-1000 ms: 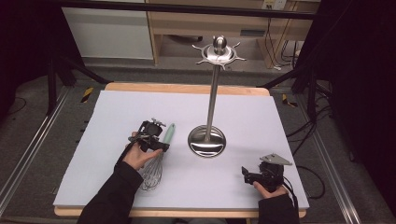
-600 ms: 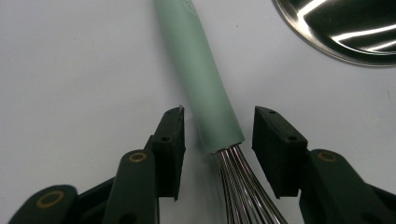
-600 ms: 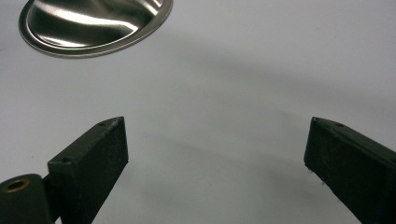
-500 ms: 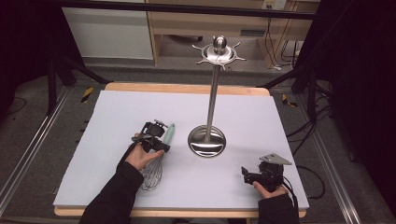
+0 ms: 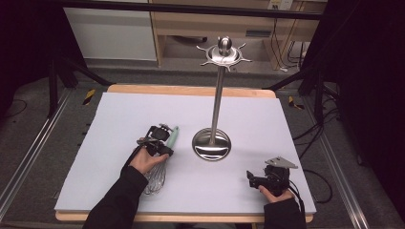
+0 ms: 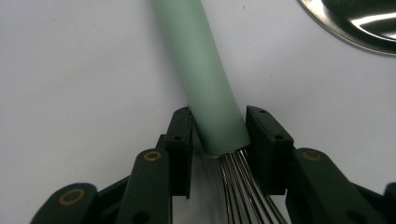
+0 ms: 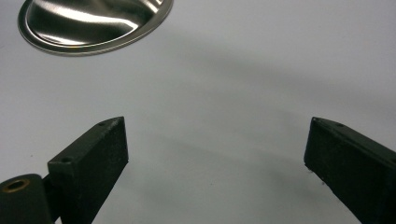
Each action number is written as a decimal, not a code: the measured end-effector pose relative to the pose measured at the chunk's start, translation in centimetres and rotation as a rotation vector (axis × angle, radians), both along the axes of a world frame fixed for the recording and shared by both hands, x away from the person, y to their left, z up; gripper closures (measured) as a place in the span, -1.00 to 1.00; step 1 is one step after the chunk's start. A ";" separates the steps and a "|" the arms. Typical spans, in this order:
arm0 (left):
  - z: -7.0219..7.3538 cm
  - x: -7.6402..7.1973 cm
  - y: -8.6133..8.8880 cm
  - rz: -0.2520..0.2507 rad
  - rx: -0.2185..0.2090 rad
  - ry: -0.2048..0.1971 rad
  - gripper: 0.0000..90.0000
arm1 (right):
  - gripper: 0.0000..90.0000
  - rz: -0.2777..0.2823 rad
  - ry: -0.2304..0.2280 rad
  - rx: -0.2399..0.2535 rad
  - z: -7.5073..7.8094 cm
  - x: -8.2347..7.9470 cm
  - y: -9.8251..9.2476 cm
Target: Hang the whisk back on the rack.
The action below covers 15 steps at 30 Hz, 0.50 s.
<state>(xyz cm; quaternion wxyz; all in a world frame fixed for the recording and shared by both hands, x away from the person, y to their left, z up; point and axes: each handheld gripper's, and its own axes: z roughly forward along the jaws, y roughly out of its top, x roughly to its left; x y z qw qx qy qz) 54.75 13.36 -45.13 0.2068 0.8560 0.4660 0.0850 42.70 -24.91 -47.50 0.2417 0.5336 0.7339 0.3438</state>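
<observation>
1. The whisk [image 5: 162, 157] is lying flat on the desk [image 5: 119, 119], left of the steel stand [image 5: 212, 143] — its long axis is running away from the person, green handle [image 6: 205, 79] far, wires [image 6: 243, 186] near.
2. The left gripper [image 5: 160, 143] is straddling that axis crosswise; its jaws have just been closing and are now pressing the handle's wire end from both sides.
3. The right gripper [image 5: 262, 180] is resting well apart — jaws standing wide, holding nothing.
4. Judging by this, a lift falls to the left hand.

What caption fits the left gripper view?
Left gripper jaws closing on the whisk handle, near the stand's base.
</observation>
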 end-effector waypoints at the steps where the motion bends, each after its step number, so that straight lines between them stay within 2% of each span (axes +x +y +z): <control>1: 0.0 0.0 0.0 -0.001 -0.001 0.003 0.39 | -0.85 0.000 0.002 0.000 0.0 0.0 0.0; 9: 0.1 0.1 -0.1 0.016 0.008 0.006 0.43 | -0.85 -0.002 0.006 0.000 0.0 0.0 0.0; 13: 0.2 0.1 0.0 0.012 -0.007 0.021 0.45 | -0.85 -0.001 0.009 -0.002 -0.1 0.0 -0.1; 15: 0.5 0.0 0.1 0.008 -0.014 0.012 0.46 | -0.85 0.001 0.009 -0.001 -0.1 0.1 -0.1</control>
